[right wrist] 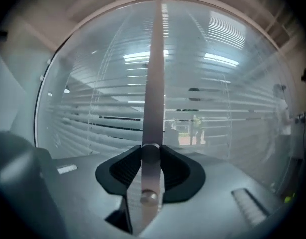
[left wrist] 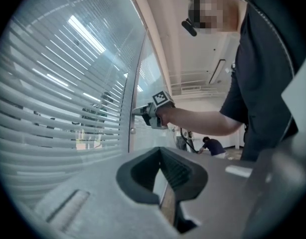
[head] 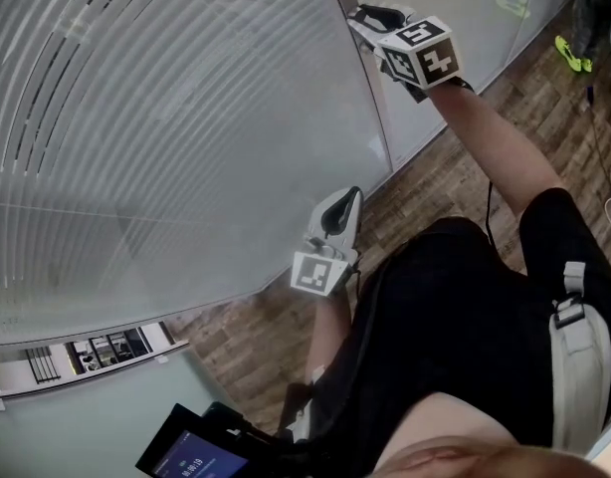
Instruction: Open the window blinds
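**Right gripper on the blind knob**

The blinds (head: pixel 136 118) are pale horizontal slats behind glass, running beside the metal post (right wrist: pixel 155 59). They are tilted partway, so strips of the space beyond show between them. The left gripper (left wrist: pixel 160 156) hangs apart from the post, clenched on nothing. The right gripper (head: pixel 363 18) is at the post, grasping the round knob (right wrist: pixel 150 154) mounted on it.

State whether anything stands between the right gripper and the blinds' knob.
Nothing visible does. The right gripper is closed on the knob, which sits on the metal strip beside the blinds.
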The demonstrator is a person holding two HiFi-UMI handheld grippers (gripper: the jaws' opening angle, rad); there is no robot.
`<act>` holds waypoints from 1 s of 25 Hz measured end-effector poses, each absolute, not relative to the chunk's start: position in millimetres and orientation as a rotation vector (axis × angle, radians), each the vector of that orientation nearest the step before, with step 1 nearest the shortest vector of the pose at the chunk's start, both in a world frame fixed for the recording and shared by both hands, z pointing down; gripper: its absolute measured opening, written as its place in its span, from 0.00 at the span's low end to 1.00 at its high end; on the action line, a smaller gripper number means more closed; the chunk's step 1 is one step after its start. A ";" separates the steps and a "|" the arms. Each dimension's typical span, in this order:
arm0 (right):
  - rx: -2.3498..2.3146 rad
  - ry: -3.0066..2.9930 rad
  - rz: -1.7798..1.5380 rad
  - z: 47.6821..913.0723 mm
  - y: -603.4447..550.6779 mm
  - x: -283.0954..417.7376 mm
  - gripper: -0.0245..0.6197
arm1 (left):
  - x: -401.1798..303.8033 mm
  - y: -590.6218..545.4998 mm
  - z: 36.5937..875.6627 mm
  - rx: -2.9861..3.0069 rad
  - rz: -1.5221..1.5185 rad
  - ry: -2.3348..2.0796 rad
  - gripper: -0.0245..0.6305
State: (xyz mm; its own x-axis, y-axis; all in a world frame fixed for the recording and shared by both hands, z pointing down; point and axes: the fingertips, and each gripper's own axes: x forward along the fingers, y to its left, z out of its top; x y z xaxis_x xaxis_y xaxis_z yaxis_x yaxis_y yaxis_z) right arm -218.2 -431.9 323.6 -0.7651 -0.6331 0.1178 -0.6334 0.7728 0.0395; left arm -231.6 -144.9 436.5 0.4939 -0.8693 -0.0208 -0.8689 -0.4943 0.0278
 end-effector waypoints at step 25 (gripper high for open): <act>0.967 -2.767 -0.476 318.0 -417.3 -213.5 0.33 | -235.7 -143.4 441.2 2.694 -0.040 -1.562 0.04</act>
State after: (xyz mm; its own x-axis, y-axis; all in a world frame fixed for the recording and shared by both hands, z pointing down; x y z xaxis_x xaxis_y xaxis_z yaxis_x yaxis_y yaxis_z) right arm -213.5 -417.3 318.0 -0.7746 -0.6300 0.0563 -0.5750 0.7384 0.3523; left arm -235.7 -143.4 441.2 0.4970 -0.8677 -0.0085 -0.8670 -0.4970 0.0362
